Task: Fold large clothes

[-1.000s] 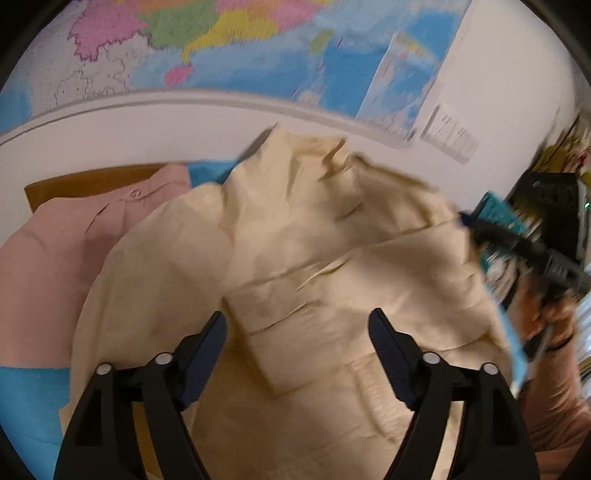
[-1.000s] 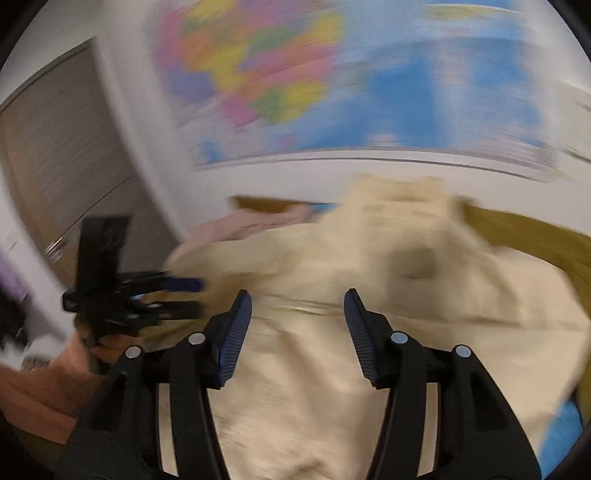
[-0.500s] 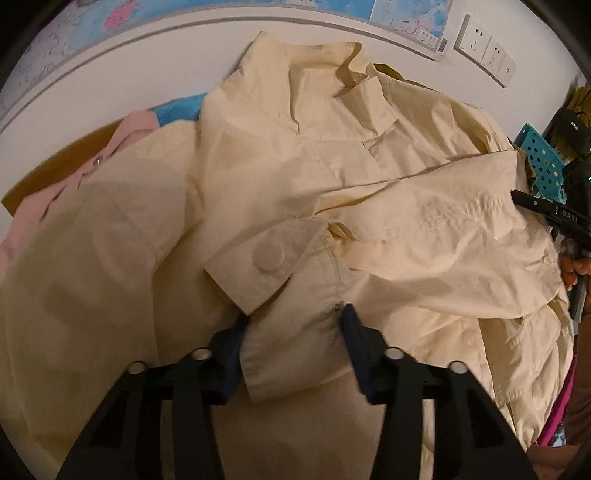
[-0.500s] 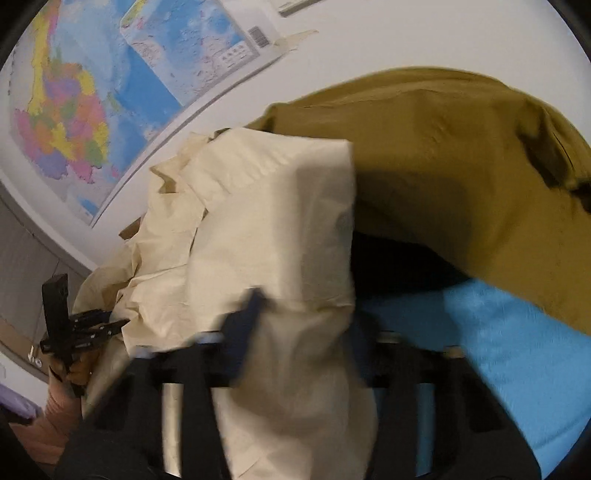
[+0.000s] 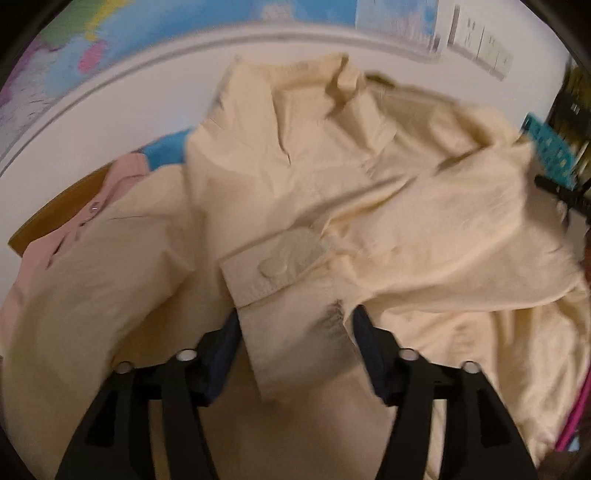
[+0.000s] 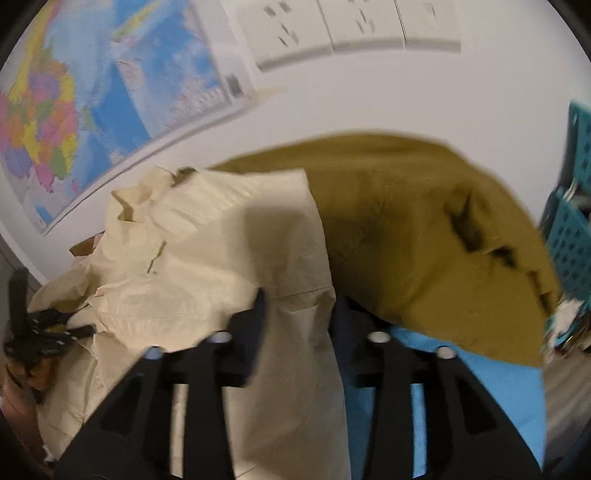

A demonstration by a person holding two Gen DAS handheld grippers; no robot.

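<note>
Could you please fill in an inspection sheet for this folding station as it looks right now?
Surface: blue cover, mostly buried under clothes.
Job's things: cream jacket spread collar-up, cuff with button on top.
Clutter: pink shirt beside it; olive garment heaped on the other side.
Grippers: left gripper and right gripper each have cream fabric between the fingers.
Cables: nothing seen.
Surroundings: wall map, wall sockets, teal basket.

Both wrist views look closely down on the cream jacket (image 5: 332, 192), toward the wall.
</note>
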